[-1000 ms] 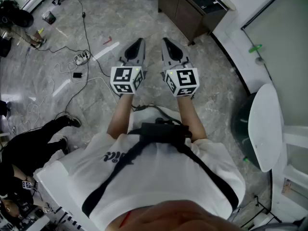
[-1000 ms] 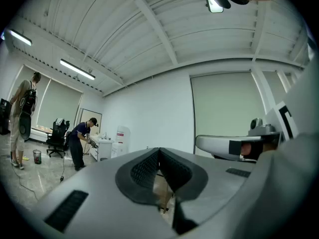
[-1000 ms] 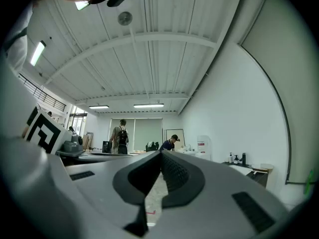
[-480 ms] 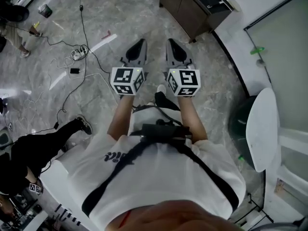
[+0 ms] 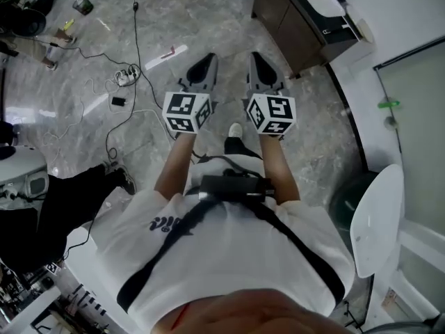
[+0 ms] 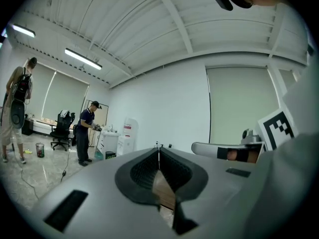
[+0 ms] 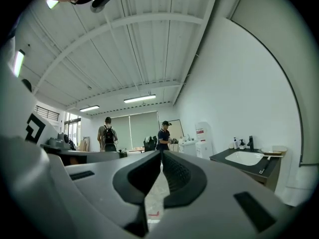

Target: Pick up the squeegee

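Note:
No squeegee can be made out for certain in any view. In the head view my left gripper (image 5: 206,62) and right gripper (image 5: 256,58) are held side by side at waist height, pointing level over the marble floor toward a dark counter (image 5: 306,21). Both are shut with nothing between their jaws. The left gripper view shows my left gripper (image 6: 159,151) with its jaws meeting at the tips. My right gripper (image 7: 161,154) looks the same in the right gripper view, with a white basin (image 7: 245,157) on the counter to its right and a slim item on its rim, too small to identify.
Cables and a power strip (image 5: 127,76) trail over the floor at the left. A person in black (image 5: 49,207) stands close at the lower left. A white chair (image 5: 372,218) and a green bin stand at the right by a glass wall. Two people (image 7: 163,135) stand far off.
Both grippers have moved forward together across the floor toward the dark counter, still side by side and shut. The floor cables and the person at left have shifted in the view.

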